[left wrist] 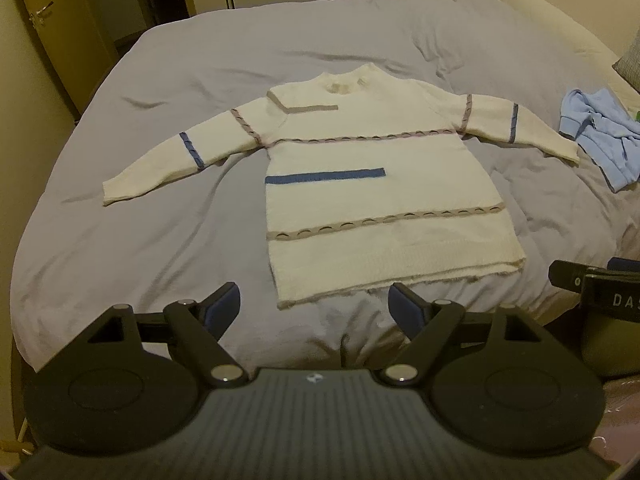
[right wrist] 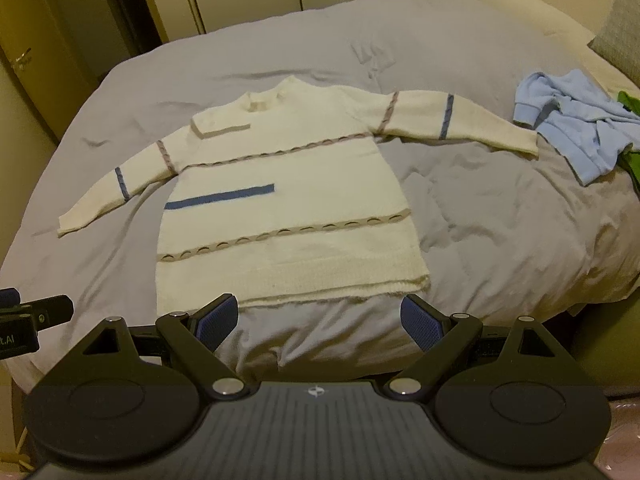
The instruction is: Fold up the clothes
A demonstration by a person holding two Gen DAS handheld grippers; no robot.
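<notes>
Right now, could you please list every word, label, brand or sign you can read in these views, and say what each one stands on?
"DAS", cut off by the picture's edge: on the right claw's black body.
".AI", cut off likewise: on the left claw's black body.
Small white emblem, no letters: on each camera mount.
White sweater: neck tag unreadable.

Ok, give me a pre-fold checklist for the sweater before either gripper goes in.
1. Sweater lying flat, front up: ok.
2. Both sleeves spread out to the sides: ok.
3. Left gripper open and empty: ok.
4. Right gripper open and empty: ok.
5. Fold area free of other clothes: not ok, the blue garment lies right at the right-hand cuff; whether they touch, cannot tell.
6. Hem straight and reachable: ok, it lies just ahead of both grippers' fingers.
</notes>
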